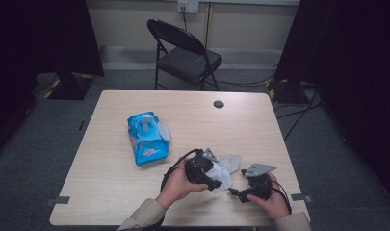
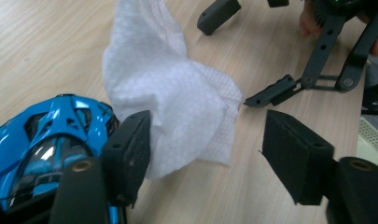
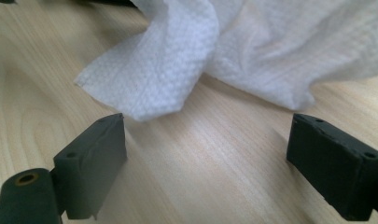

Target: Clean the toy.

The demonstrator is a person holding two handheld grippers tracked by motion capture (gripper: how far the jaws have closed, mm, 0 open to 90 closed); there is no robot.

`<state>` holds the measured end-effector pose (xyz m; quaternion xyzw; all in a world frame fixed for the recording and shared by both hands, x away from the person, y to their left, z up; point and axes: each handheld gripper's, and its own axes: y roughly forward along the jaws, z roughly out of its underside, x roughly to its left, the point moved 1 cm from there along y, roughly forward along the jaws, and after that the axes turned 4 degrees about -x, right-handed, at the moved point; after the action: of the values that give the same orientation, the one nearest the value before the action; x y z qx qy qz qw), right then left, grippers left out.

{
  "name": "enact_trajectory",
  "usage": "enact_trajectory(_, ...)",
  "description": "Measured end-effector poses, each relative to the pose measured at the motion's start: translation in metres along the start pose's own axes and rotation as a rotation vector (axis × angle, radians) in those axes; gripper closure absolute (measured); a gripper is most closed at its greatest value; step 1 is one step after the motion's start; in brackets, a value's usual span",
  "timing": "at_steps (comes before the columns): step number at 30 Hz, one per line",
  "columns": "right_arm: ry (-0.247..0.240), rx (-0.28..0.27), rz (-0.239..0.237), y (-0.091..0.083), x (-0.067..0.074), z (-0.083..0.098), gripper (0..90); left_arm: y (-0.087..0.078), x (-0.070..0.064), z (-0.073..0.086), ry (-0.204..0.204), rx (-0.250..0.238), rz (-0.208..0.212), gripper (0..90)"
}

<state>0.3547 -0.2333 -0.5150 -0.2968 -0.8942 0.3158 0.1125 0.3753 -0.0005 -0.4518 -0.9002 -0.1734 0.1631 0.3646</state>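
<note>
A crumpled white wipe lies on the wooden table near its front edge. My left gripper rests over the wipe's left side. In the left gripper view its jaws stand apart, with the wipe lying against the left pad and not pinched. A shiny blue toy car sits just outside that left jaw. My right gripper points left at the wipe, and across from the left one it shows open. Its jaws are wide apart over bare wood, just short of the wipe.
A blue pack of wet wipes with its lid flipped up lies left of centre. A small dark cable hole sits near the far edge. A black folding chair stands behind the table.
</note>
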Motion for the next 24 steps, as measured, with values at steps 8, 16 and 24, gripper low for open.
enact_trajectory(8, -0.001, 0.019, 0.008, -0.005, -0.003, 0.0, 16.3, 0.003, 0.0, 0.009, -0.017, 0.004, 0.025, 32.3)
enact_trajectory(16, 0.005, -0.053, -0.006, -0.015, -0.001, -0.019, 16.4, 0.005, 0.001, 0.011, -0.01, 0.012, 0.025, 32.8)
enact_trajectory(24, -0.008, -0.078, -0.012, -0.007, 0.003, -0.039, 20.1, 0.011, -0.002, 0.013, -0.004, 0.019, 0.039, 33.1)
